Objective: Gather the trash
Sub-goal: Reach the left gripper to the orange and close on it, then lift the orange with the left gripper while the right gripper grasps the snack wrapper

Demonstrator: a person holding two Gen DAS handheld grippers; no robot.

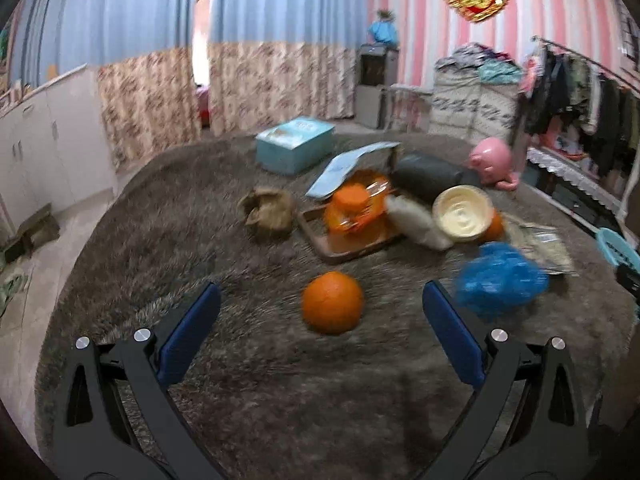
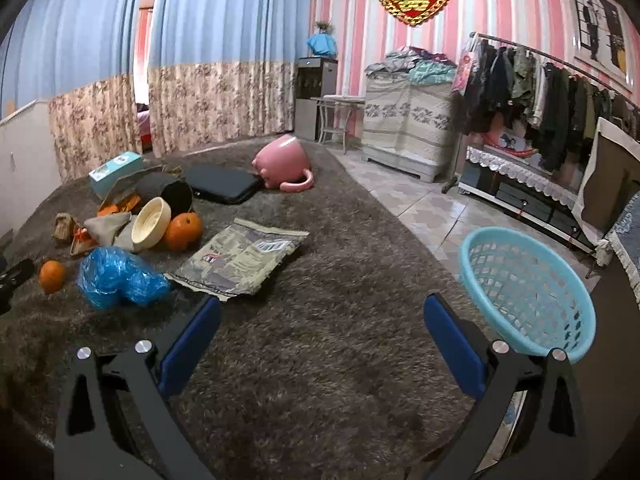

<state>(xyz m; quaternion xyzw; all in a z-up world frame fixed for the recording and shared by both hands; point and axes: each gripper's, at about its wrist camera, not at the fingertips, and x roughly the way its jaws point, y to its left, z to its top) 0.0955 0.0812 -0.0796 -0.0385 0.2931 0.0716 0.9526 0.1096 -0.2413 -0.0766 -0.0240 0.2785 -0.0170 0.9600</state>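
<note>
On the shaggy grey-brown rug (image 2: pixel 320 360), the clutter sits in one loose cluster, and the light-blue basket (image 2: pixel 528 292) stands well apart from it at the rug's right edge. The left gripper (image 1: pixel 320 312) has its jaws spread wide and holds nothing; an orange (image 1: pixel 332 303) lies just ahead, between the blue pads, while the crumpled blue plastic bag (image 1: pixel 500 278) lies ahead and to its right, near the right pad. The right gripper (image 2: pixel 320 320) is likewise wide and empty, over bare pile, with the basket just beside its right finger. Seen from the right wrist, the bag (image 2: pixel 120 278) lies ahead and to the left, the flat printed wrapper (image 2: pixel 244 258) nearer, its long axis running diagonally away to the right. The left arm is probably nearer the bag, the right nearer wrapper and basket. The bag looks thin, crinkly and compressible; the wrapper flat, creased and glossy; the basket rigid perforated plastic; the rug deep and soft
</note>
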